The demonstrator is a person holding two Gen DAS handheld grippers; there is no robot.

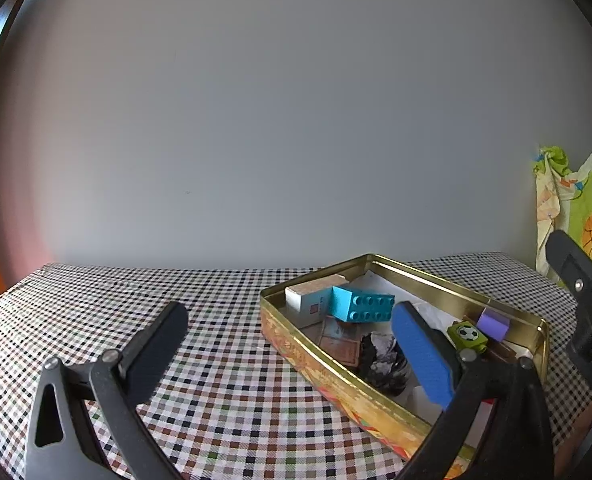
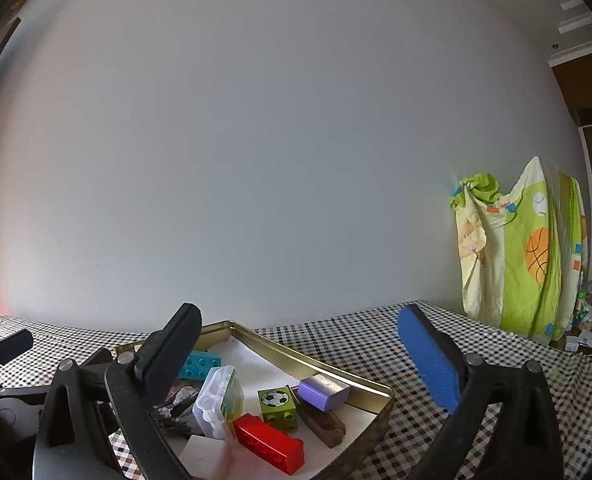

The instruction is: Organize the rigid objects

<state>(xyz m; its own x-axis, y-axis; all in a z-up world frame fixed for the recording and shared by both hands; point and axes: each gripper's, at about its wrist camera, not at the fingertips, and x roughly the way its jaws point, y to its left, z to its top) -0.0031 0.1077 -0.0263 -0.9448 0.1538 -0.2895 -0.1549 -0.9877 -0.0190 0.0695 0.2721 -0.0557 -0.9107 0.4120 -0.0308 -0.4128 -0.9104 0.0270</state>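
One tin (image 2: pixel 316 364); three studded bricks: teal (image 1: pixel 362 304), green (image 2: pixel 276 403), red (image 2: pixel 269 443).

The checked tablecloth (image 1: pixel 175 320) is lying bare to the left of the tin (image 1: pixel 316 364), leaving open room there. Inside the tin, a teal brick (image 1: pixel 362 304), white box (image 1: pixel 310 298), green block (image 2: pixel 276 404), purple block (image 2: pixel 323 391), red brick (image 2: pixel 269 442) and clear case (image 2: pixel 217 402) are crowding the floor. White lining (image 2: pixel 255 364) is showing free mid-tin.
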